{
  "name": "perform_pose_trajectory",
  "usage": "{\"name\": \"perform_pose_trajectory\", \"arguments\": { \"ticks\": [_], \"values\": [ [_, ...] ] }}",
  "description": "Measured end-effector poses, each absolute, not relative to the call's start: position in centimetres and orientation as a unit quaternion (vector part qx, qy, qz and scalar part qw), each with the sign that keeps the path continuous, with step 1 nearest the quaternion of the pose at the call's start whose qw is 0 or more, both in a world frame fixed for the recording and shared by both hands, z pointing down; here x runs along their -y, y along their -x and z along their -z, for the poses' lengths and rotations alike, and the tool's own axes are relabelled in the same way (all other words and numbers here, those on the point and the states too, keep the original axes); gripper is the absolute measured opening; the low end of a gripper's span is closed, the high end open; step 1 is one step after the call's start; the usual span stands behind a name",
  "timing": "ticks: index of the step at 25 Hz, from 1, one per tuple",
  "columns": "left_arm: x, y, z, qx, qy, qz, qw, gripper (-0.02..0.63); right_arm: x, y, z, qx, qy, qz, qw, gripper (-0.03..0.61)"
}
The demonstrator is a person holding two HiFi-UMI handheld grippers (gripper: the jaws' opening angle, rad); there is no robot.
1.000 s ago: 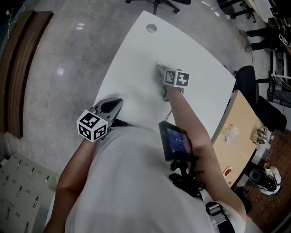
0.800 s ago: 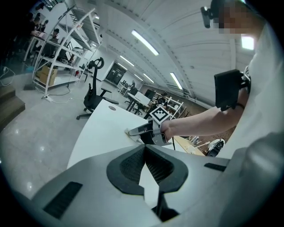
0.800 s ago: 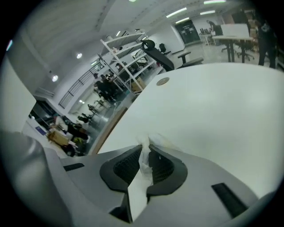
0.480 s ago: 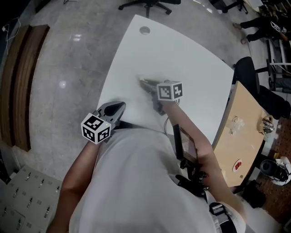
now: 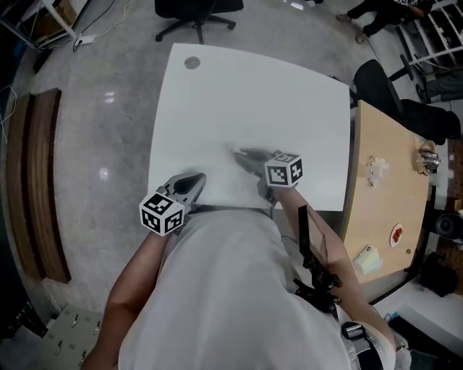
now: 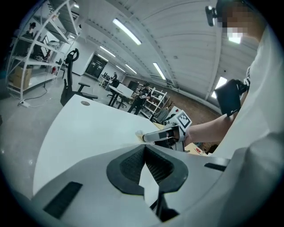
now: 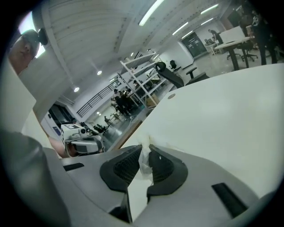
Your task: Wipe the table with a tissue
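The white table (image 5: 253,87) fills the middle of the head view. My right gripper (image 5: 244,155) lies low over its near part, motion-blurred, with the marker cube (image 5: 283,171) behind it. In the right gripper view its jaws (image 7: 145,150) are shut on a crumpled white tissue (image 7: 144,163) that pokes out at the tips against the table top (image 7: 230,115). My left gripper (image 5: 191,183) hangs at the table's near left edge, shut and empty (image 6: 144,150). The left gripper view shows the right gripper (image 6: 162,134) with a bit of tissue (image 6: 139,134) at its tip.
A round cable hole (image 5: 192,63) sits at the table's far left corner. A wooden desk (image 5: 383,217) with small items adjoins the right side. Office chairs (image 5: 195,11) stand beyond the far edge. A wooden bench (image 5: 36,181) runs along the floor at left.
The right gripper has swept with the tissue from the table's middle toward the near edge. The left gripper has stayed at the near left edge. The head view has shifted.
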State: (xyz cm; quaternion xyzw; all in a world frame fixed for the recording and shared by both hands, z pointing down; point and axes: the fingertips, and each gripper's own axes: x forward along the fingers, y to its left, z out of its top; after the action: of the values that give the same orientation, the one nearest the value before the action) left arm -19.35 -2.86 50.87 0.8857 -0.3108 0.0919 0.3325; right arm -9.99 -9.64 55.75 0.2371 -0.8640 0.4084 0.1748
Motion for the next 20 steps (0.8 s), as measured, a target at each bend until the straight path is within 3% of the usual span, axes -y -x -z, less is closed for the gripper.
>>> {"name": "perform_pose_trajectory", "arguments": {
  "ticks": [11,20],
  "values": [
    [3.1,10.3,-49.8,0.268,-0.908,-0.112,0.302,0.006,6.4,-3.2,-52.8,0.865,-0.337,-0.353,0.115,0.052],
    [3.5,5.0,-48.8,0.279,-0.909,-0.108,0.291,0.006,5.5,-11.0,-51.3,0.869,-0.371,-0.307,0.115,0.052]
  ]
}}
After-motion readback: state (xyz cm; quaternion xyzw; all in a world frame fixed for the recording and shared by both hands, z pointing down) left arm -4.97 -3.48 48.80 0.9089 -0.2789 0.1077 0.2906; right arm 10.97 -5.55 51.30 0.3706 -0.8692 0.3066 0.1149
